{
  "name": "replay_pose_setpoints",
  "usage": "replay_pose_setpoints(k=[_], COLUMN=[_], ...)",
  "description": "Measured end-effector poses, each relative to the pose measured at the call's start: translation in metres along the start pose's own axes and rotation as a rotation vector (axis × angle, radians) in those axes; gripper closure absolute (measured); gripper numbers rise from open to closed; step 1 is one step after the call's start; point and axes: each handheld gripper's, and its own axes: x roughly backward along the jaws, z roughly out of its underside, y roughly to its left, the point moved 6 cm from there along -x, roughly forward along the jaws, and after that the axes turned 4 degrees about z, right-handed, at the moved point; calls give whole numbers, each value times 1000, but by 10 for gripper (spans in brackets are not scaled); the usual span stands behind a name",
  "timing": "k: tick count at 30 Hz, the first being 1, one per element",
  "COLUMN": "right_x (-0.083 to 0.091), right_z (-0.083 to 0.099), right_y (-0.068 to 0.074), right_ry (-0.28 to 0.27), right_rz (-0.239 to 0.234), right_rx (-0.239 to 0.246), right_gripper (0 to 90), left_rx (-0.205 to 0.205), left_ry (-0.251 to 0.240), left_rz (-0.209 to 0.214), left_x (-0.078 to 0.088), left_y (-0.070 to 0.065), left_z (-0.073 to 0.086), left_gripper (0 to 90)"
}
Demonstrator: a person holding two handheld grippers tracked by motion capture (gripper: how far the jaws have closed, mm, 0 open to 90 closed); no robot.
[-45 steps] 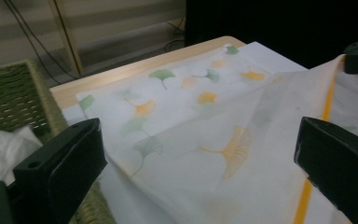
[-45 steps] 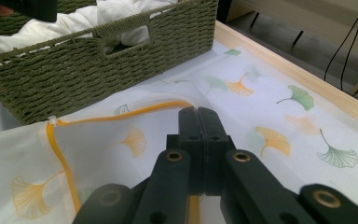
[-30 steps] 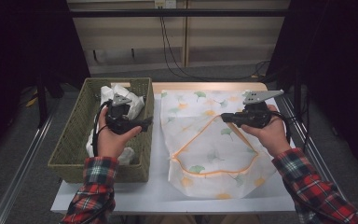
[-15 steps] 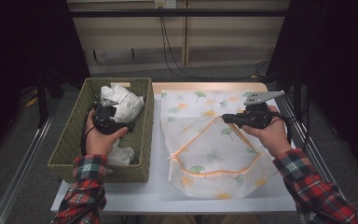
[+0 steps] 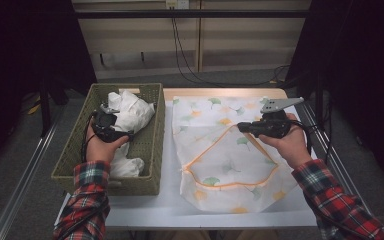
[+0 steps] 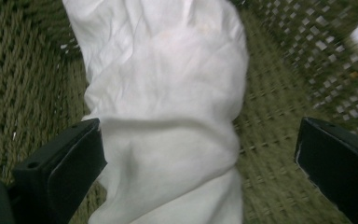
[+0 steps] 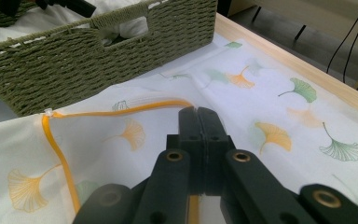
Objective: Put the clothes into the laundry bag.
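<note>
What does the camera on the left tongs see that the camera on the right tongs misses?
The left gripper view looks down into the basket: its own two black jaws stand wide apart on either side of a crumpled white cloth, with the woven basket floor behind it.

The right gripper view shows the right tongs with jaws closed together over the leaf-print laundry bag, along its orange zipper, plus the table's wooden edge.

Both show the green woven basket and white cloth inside it.

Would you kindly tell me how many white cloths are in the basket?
2, as far as shows: one at the far end of the basket under the left gripper, cloth; one at the near end. More may lie beneath.
</note>
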Motion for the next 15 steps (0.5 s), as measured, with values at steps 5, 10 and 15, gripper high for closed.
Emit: replay_pose_setpoints(k=[5,10,15], right_x=[-1,-2,-4], right_z=[1,2,1], right_y=[0,1,1], right_ry=[6,10,10], right_rz=[-4,-6,-7], right_rx=[3,2,2], right_gripper=[900,900,900], left_rx=[26,31,18], left_ry=[55,78,126], left_rz=[5,16,18], left_x=[-14,-16,-22], left_y=[5,7,7], left_z=[12,12,14], left_gripper=[8,8,0])
